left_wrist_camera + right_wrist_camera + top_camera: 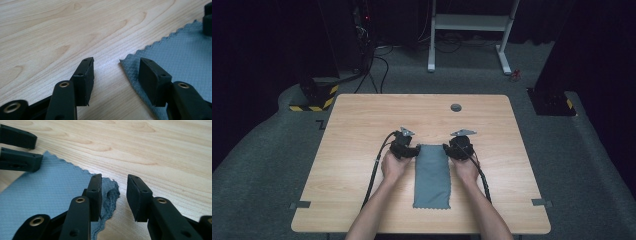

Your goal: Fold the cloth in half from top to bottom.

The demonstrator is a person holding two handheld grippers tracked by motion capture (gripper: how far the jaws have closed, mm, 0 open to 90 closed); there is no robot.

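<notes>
One grey cloth [432, 175] on the tabletop [352, 130], two claws: left claw [116, 68] spread astride its corner, right claw [114, 191] spread at the opposite, rumpled corner.

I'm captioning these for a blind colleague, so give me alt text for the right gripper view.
The right gripper stands open, its black jaws straddling the slightly lifted corner of a grey-blue scallop-edged microfibre cloth lying on a light wooden table. The left gripper's black jaws reach in at upper left, over the cloth's other far corner.
</notes>
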